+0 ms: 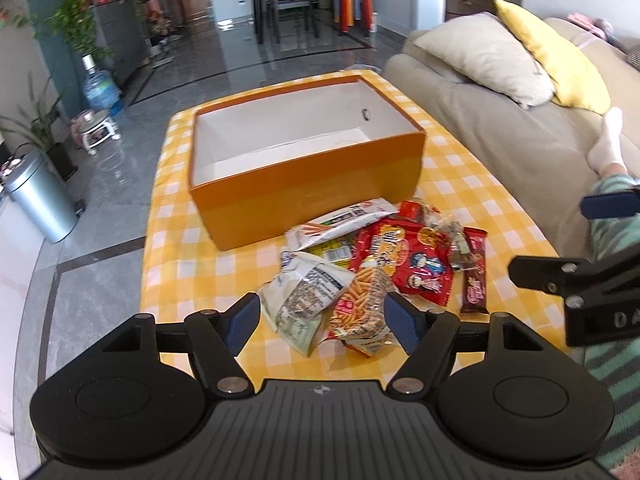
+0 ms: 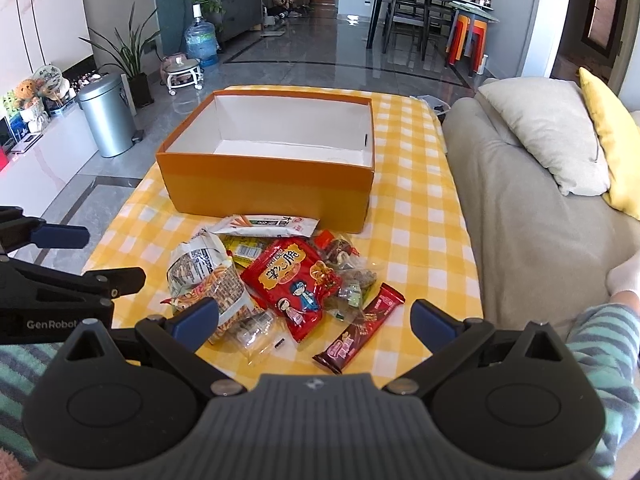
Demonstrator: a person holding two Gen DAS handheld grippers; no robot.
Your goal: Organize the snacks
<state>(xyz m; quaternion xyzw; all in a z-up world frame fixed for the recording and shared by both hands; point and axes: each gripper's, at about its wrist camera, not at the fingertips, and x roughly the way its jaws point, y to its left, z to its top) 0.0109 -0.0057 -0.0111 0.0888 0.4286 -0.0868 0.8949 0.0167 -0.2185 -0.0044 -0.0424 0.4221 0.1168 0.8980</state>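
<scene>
Presently the yellow checked tablecloth (image 2: 420,216) covers a low table whose left edge drops to grey tiled floor (image 2: 304,56), with a beige sofa (image 2: 520,216) close along its right edge. Bare cloth lies left and right of the snack pile (image 2: 288,284), and a narrow strip separates the pile from the table's near edge.

An orange box (image 2: 264,188), open-topped, white inside and showing nothing within, occupies the far half of the table. A white stick-snack packet (image 2: 268,226) lies touching the box's near wall. Behind it, a metal bin (image 2: 108,120), a water bottle (image 2: 200,42) and a dining set (image 2: 424,4) stand across the room.

Pile contents: a red cartoon-printed bag (image 2: 296,284) uppermost, a clear packet of orange sticks (image 1: 360,300) at the left, small clear-wrapped sweets, and a brown chocolate bar (image 2: 360,328) lying apart at the right.

Left gripper (image 1: 322,316): jaws spread wide, straddling the orange-stick packet without pressing it. Right gripper (image 2: 316,316): jaws likewise wide, over the pile's near side, holding nothing.
</scene>
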